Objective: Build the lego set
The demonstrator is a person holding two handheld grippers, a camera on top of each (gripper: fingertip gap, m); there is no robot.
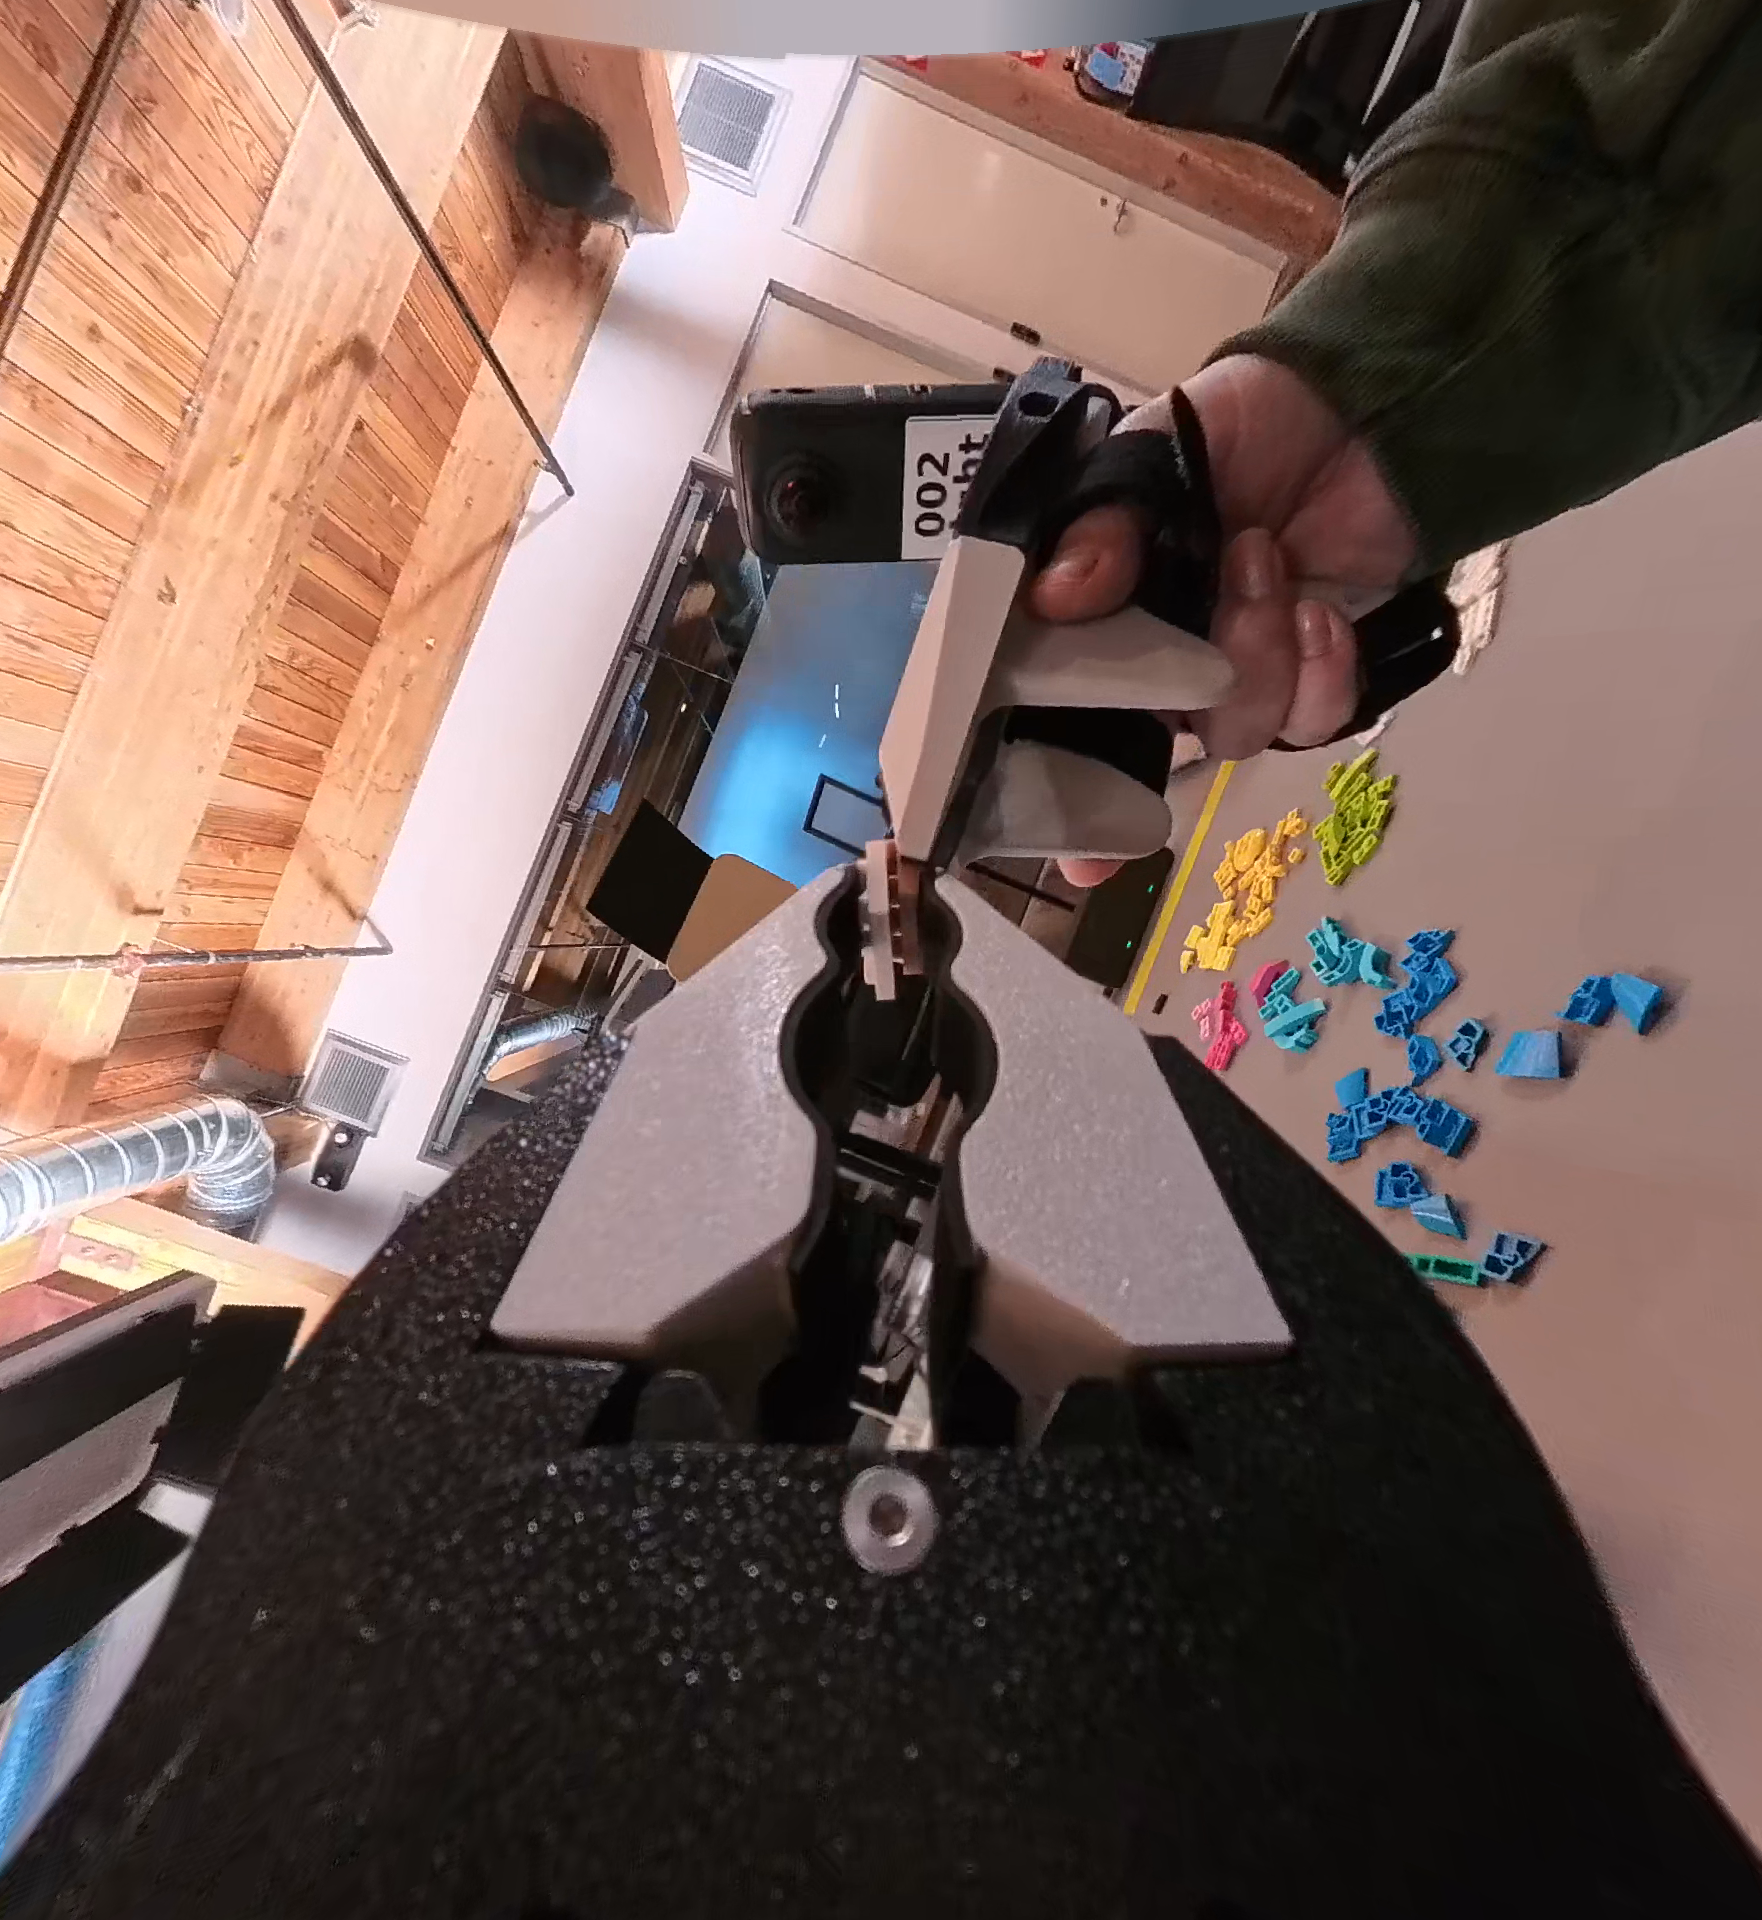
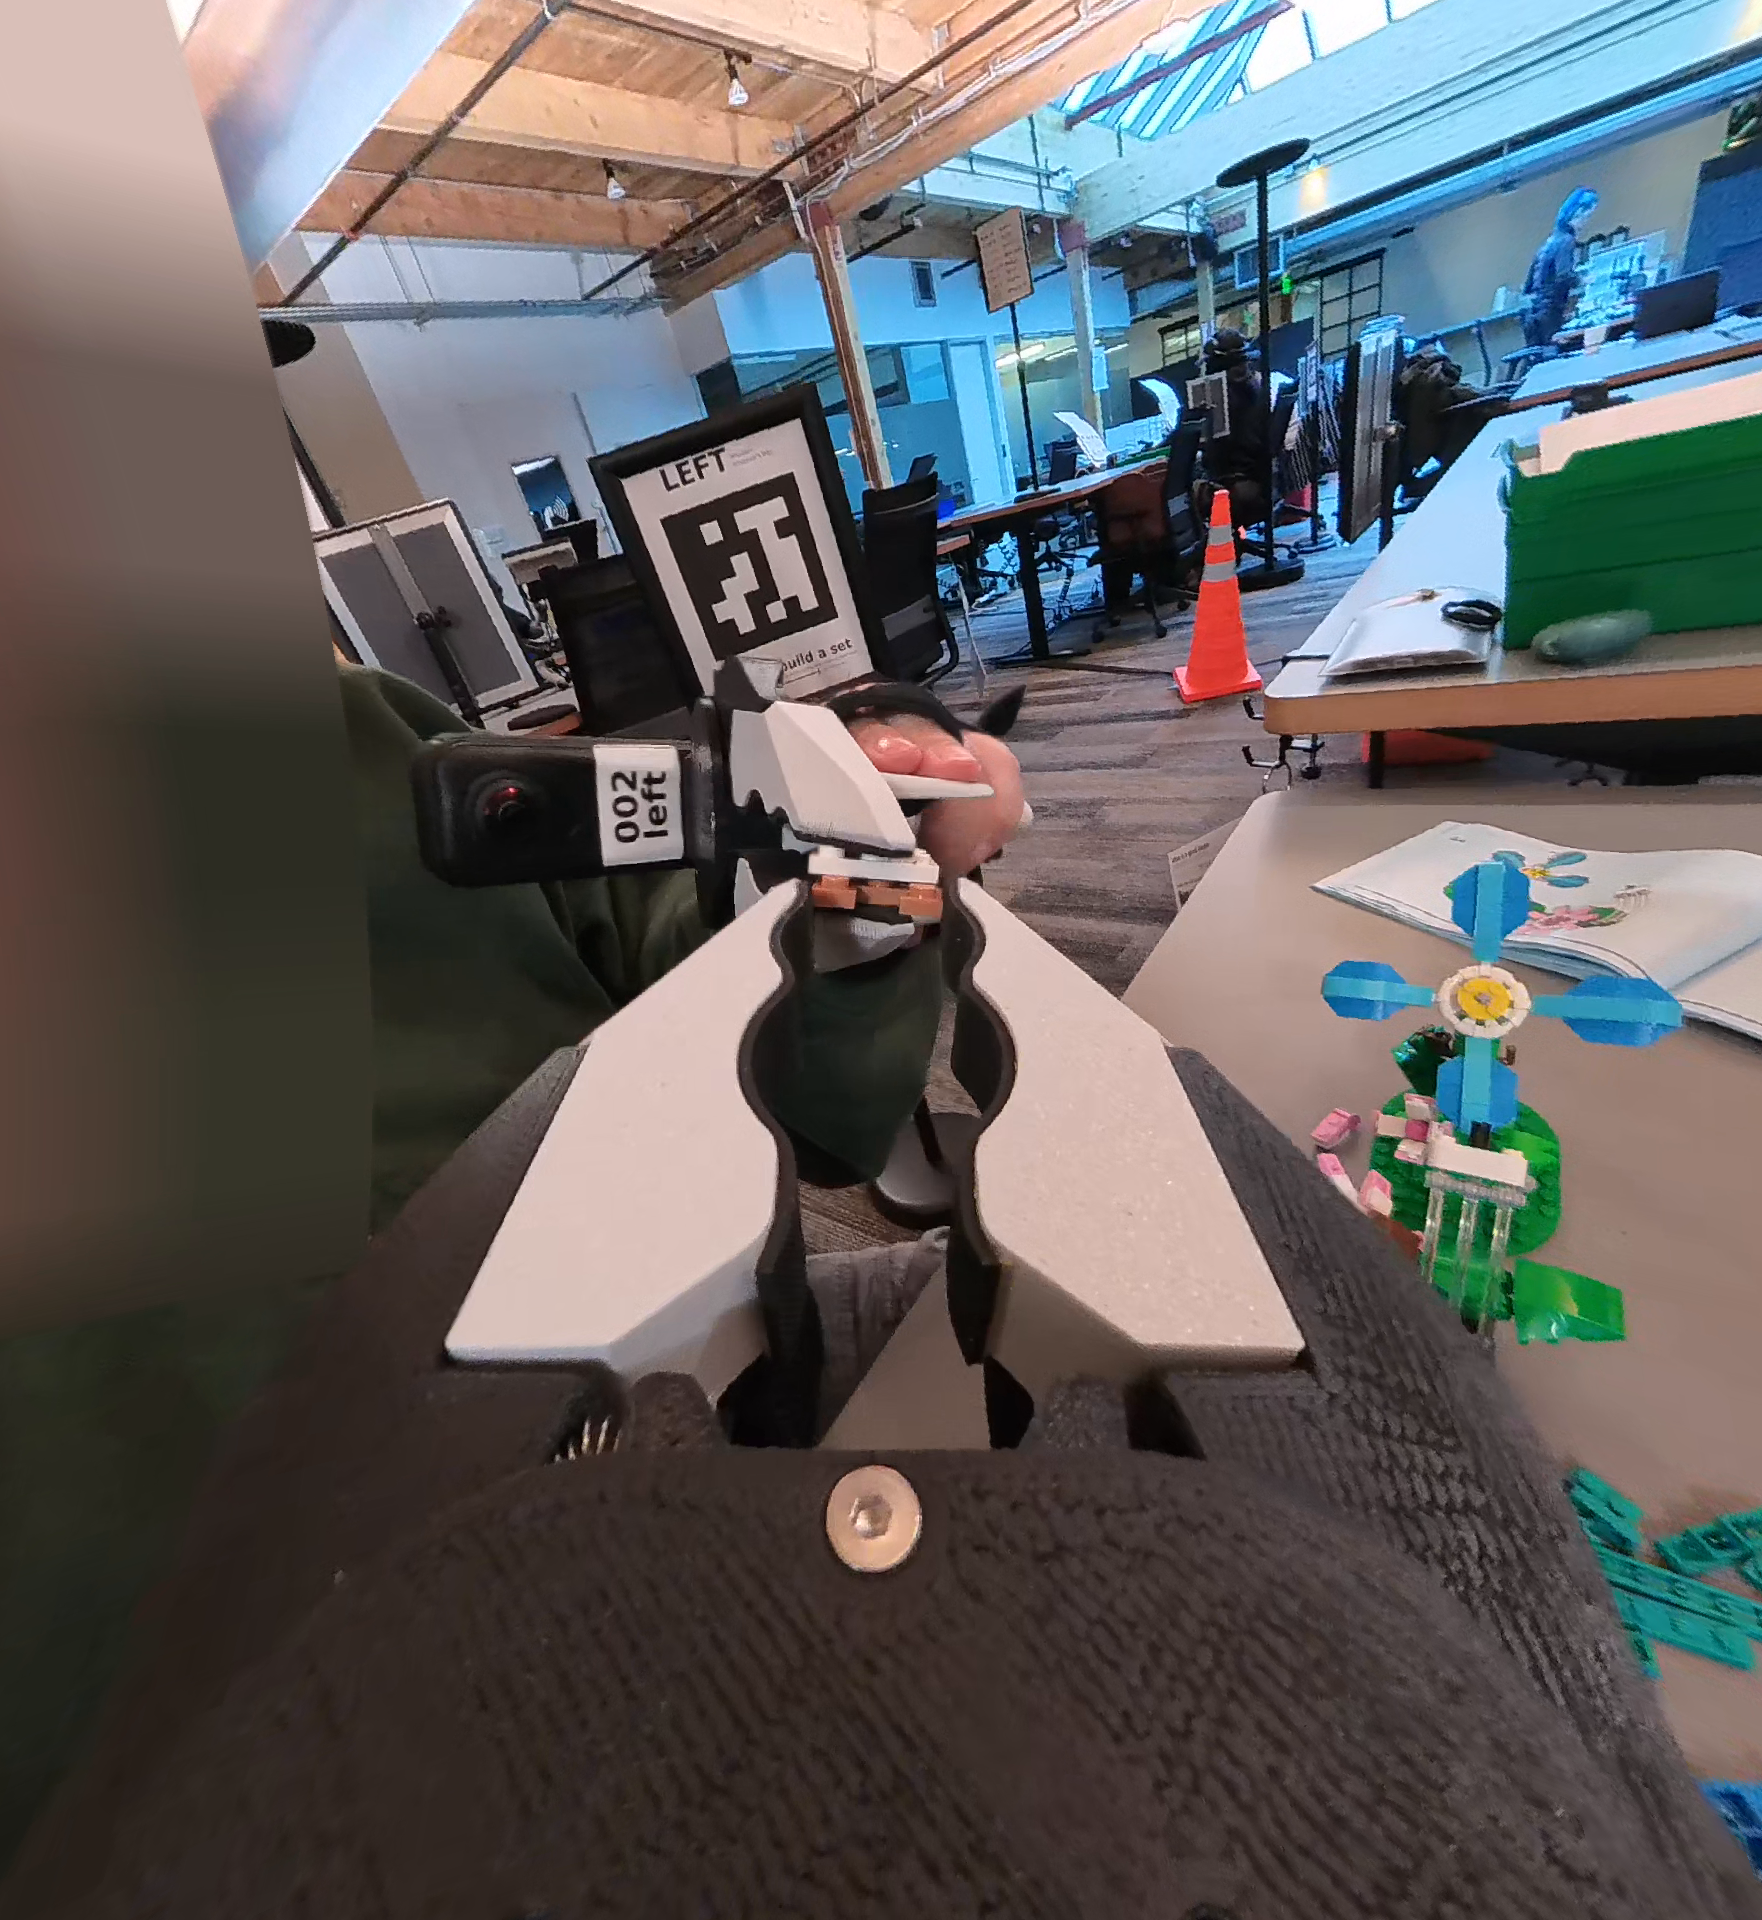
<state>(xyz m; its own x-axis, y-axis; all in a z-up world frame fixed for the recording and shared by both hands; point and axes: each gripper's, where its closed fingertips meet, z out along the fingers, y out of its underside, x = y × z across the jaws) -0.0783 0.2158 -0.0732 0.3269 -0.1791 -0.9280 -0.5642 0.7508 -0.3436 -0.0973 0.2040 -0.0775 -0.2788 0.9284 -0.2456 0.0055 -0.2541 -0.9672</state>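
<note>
A small assembly of brown and white plates (image 1: 892, 930) sits between the fingertips of my left gripper (image 1: 892, 914), which is shut on it, held up in the air beside the table. My right gripper (image 1: 908, 852) comes in from above in the left wrist view and pinches the same assembly. In the right wrist view the assembly (image 2: 872, 885) sits between the tips of my right gripper (image 2: 875, 899), with my left gripper (image 2: 856, 847) gripping its white top from the far side. A built blue flower model (image 2: 1485, 1003) on a green base stands on the table.
Sorted brick piles lie on the beige table (image 1: 1635, 675): yellow (image 1: 1241, 904), lime (image 1: 1355, 800), pink (image 1: 1225, 1023), teal (image 1: 1324, 971), blue (image 1: 1407, 1122). An open instruction booklet (image 2: 1635, 914), teal plates (image 2: 1687, 1590), a green bin (image 2: 1677, 520) and an orange cone (image 2: 1218, 613) show in the right wrist view.
</note>
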